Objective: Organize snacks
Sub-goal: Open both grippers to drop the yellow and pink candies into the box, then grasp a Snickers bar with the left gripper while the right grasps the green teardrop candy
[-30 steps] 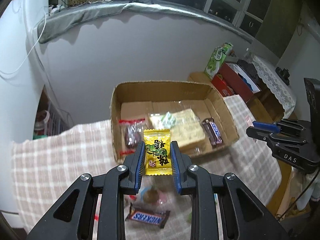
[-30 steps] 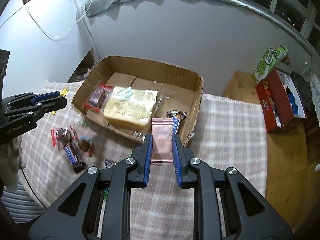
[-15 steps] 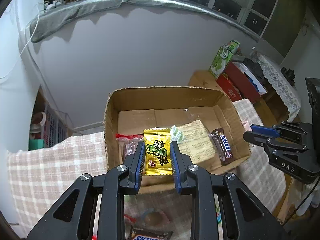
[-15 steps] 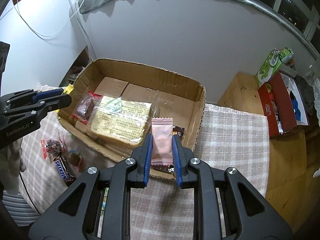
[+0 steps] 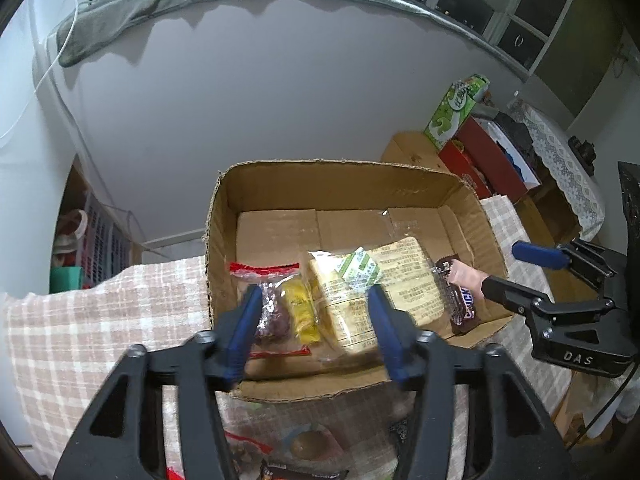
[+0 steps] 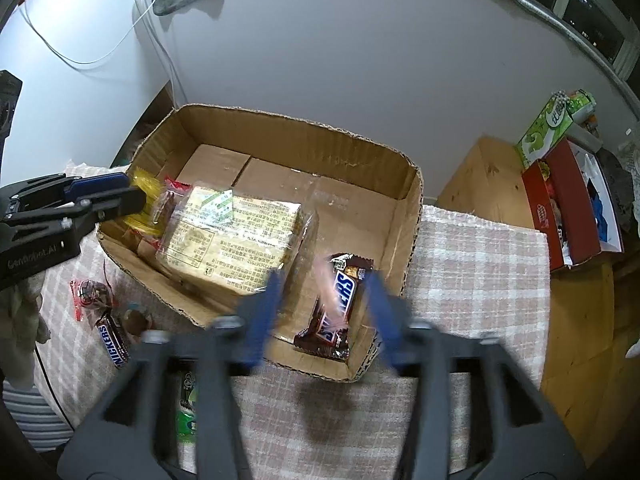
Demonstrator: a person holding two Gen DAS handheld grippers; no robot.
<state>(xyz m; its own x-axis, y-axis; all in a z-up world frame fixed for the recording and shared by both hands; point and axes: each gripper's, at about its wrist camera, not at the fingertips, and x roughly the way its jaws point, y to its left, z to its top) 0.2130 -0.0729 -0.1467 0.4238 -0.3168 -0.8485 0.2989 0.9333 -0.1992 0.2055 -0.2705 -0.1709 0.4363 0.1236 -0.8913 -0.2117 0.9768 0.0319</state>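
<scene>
An open cardboard box (image 5: 340,188) stands on the checked tablecloth. My left gripper (image 5: 316,320) is open over the box's near left part; the yellow snack packet (image 5: 300,312) sits loose between its fingers, inside the box beside a red-sealed packet (image 5: 272,312). My right gripper (image 6: 324,300) is open over the box's near right corner (image 6: 412,208); the pink packet (image 6: 328,292) is a blurred streak between its fingers, over a Snickers bar (image 6: 336,308). A large bread pack (image 6: 232,236) fills the box's middle.
On the cloth in front of the box lie another Snickers bar (image 6: 114,340), a red-wrapped sweet (image 6: 90,292), a round brown sweet (image 6: 136,320) and a green packet (image 6: 188,416). A red box (image 6: 560,216) and a green carton (image 6: 548,128) stand on the wooden surface to the right.
Both grippers moved forward over the box and opened. The yellow packet has left the left gripper and the pink packet has left the right one.
</scene>
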